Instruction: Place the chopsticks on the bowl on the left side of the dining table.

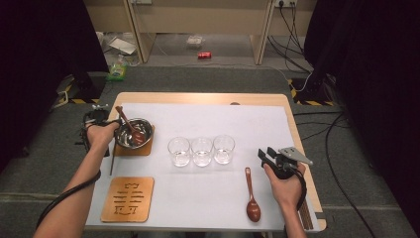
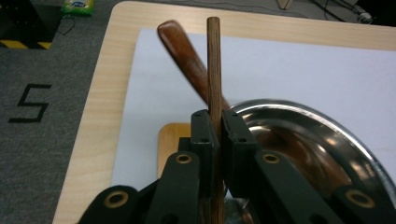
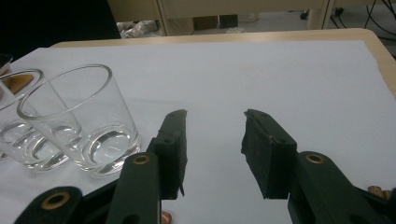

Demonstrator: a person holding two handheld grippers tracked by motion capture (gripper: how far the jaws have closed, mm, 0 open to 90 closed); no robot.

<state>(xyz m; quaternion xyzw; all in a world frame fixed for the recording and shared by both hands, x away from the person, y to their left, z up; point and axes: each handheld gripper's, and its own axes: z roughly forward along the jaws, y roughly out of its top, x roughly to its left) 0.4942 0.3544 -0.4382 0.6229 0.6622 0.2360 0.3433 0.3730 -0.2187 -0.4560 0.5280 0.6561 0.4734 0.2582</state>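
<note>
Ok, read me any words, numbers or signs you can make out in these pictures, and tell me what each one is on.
"5": black figure on the grey floor, left of the table.
Cut-out sign on the empty wooden coaster: a decorative character, not readable.
Red can on the floor: label too small to read.
Green packet on the floor: print blurred.

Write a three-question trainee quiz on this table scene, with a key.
1. True or false: the left gripper is shut on a wooden stick.
2. How many glasses stand in the row at mid-table?
3. The loose wooden spoon on the white mat lies nearest: A) the metal bowl B) the right gripper C) the carved coaster.

Key: 1 true; 2 three; 3 B.
</note>
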